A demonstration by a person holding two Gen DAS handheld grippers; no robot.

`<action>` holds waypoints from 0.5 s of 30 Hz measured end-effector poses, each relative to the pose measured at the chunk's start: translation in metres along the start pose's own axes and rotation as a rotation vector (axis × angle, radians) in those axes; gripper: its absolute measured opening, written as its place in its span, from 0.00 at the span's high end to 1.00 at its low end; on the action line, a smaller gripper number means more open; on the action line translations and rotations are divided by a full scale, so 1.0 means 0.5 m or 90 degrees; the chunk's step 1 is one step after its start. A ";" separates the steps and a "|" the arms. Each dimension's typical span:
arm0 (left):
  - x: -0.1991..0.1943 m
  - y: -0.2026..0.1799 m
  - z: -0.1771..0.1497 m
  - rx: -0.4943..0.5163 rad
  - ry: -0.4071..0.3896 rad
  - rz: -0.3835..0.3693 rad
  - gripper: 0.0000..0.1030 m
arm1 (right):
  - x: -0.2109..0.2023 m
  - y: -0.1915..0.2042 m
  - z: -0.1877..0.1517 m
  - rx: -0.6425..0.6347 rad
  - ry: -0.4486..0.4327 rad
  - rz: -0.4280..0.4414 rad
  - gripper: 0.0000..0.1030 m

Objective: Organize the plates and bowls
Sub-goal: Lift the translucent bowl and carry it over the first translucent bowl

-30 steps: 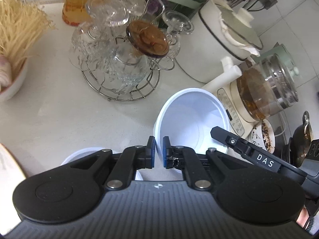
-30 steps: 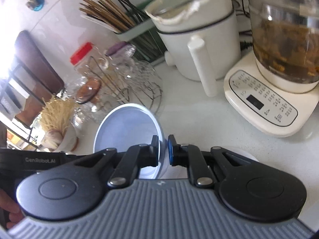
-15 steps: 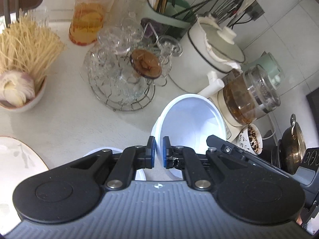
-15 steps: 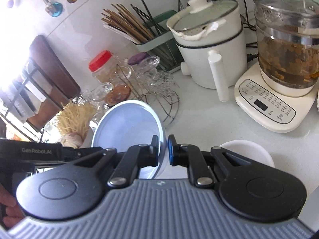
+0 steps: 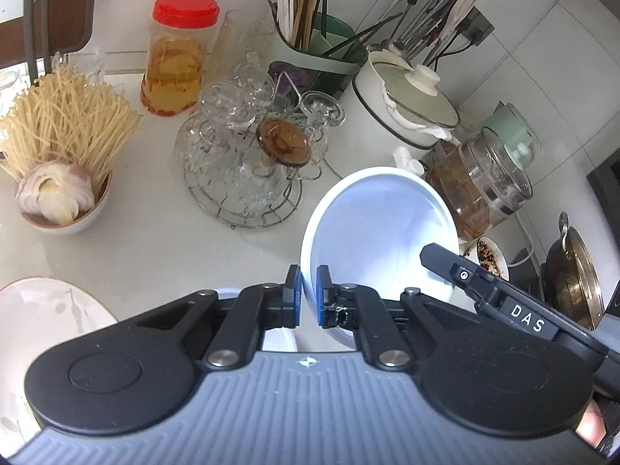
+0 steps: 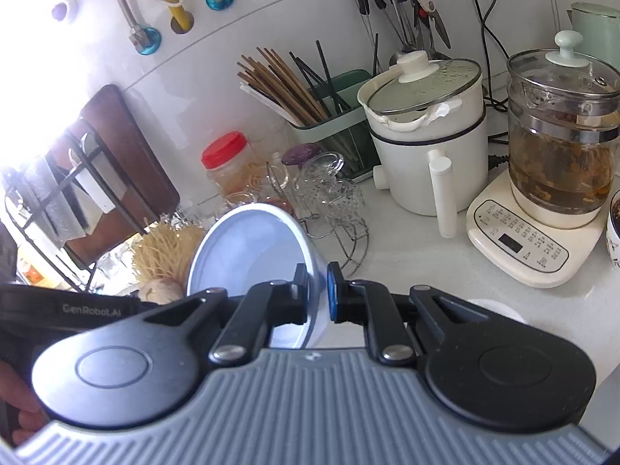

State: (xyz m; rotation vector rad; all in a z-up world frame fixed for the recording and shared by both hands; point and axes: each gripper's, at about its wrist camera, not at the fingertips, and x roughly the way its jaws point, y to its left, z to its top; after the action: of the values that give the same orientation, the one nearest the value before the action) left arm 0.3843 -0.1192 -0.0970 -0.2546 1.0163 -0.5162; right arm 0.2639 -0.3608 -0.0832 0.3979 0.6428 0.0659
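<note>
Left tool: the left tool (image 5: pixel 308 296) is clenched on the near rim of the white bowl (image 5: pixel 378 228), one pad inside the wall and one outside.
Right tool: the right tool (image 6: pixel 317 294) grips the same white bowl (image 6: pixel 248 248) at the opposite side of its rim; its black arm lies across the bowl's mouth in the left view.
Bowl's place: held tilted in the air between the two tools, above the tabletop (image 5: pixel 155 240), its mouth turned toward the left camera.
Other dishes: a second white bowl (image 6: pixel 492 308) sits on the tabletop below, mostly hidden by the tools; a patterned plate (image 5: pixel 46 310) lies at the left edge.
Handling: the bowl looks stiff, smooth and glazed, so probably slippery and breakable if dropped; light enough for rim grips, though a thin rim gives little purchase.
Where to hold: the rim, at two opposite points as now, seems the safest hold, keeping the tilt small.
Change: against the frame a second ago, both views take in much more of the tabletop, with the red-lidded jar (image 5: pixel 176 54) and the chopstick holder (image 5: pixel 317 42) now in full view; the bowl has been lifted, the grips unchanged.
</note>
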 end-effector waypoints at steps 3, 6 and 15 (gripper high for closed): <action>-0.008 0.012 -0.018 0.000 -0.002 0.003 0.91 | -0.002 0.005 -0.014 0.005 0.003 0.006 0.88; -0.014 0.025 -0.038 -0.007 -0.001 0.003 0.91 | -0.002 0.008 -0.032 0.012 0.008 0.007 0.88; -0.005 0.058 -0.083 -0.021 0.013 0.017 0.91 | 0.012 0.011 -0.083 0.027 0.052 0.007 0.88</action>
State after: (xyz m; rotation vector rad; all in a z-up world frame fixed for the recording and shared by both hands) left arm 0.3561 -0.0919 -0.1291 -0.2652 1.0481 -0.4782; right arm 0.2444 -0.3403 -0.1147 0.4420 0.7241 0.0792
